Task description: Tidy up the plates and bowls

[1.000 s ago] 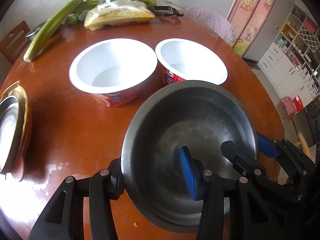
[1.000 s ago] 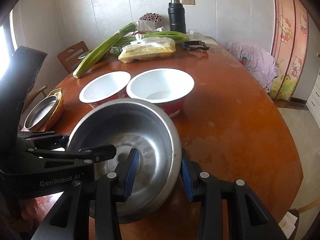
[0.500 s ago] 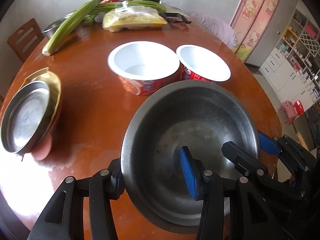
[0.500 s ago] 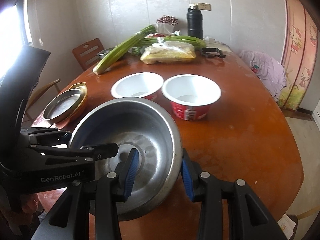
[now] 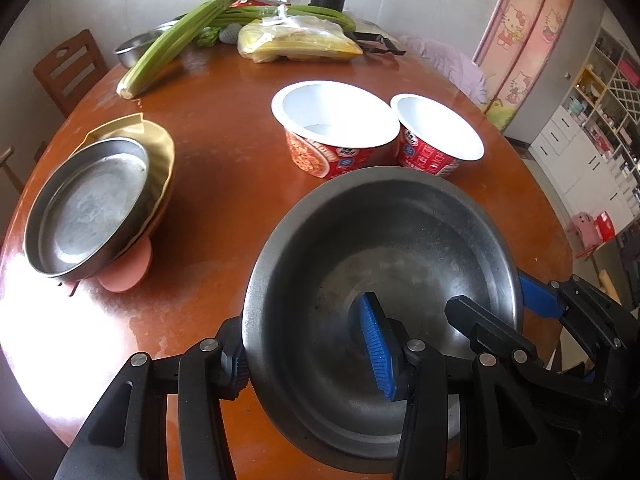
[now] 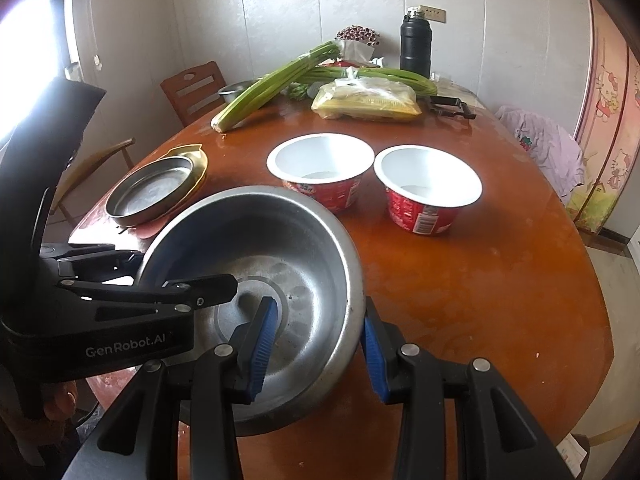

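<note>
I hold the steel bowl (image 5: 380,280) clamped by both rims, left hand-held gripper (image 5: 308,348) and right hand-held gripper (image 6: 316,344). The plate stack (image 5: 92,208) lies forward-left, nearer my left.

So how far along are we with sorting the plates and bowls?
Plates look done: the steel plate sits stacked on the gold plate at the table's left. In hand: the steel bowl, gripped at its rim by the left gripper and right gripper. Left: the two red noodle bowls stand apart, unstacked.
</note>
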A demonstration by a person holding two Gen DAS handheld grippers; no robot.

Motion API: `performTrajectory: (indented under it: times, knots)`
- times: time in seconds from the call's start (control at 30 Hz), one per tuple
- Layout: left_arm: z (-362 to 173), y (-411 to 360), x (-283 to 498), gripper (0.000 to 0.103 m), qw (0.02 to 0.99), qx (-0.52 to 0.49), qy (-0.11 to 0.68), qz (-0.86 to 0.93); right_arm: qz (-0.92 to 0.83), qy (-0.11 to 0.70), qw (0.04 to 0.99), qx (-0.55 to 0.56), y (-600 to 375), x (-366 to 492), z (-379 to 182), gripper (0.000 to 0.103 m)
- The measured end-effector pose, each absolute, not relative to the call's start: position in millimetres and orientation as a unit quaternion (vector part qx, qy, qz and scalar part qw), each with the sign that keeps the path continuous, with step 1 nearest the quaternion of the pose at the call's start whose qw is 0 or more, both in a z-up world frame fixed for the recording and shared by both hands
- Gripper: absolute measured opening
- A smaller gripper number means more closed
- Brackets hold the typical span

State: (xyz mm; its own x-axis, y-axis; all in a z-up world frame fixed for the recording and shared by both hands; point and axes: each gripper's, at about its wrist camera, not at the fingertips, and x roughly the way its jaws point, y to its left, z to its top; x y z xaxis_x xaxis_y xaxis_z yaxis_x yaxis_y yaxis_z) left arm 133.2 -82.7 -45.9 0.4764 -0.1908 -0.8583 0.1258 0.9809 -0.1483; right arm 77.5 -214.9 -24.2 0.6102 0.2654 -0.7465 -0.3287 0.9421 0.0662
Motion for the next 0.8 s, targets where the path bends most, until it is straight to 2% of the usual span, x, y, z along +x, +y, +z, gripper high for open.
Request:
performTrajectory:
  times: [0.8]
  knots:
    - [-62.0, -95.4, 141.6, 0.05, 0.851, -0.016, 0.517, -0.089, 0.169, 0.434, 0.885, -0.012, -225.3, 90.7, -40.9, 0.042]
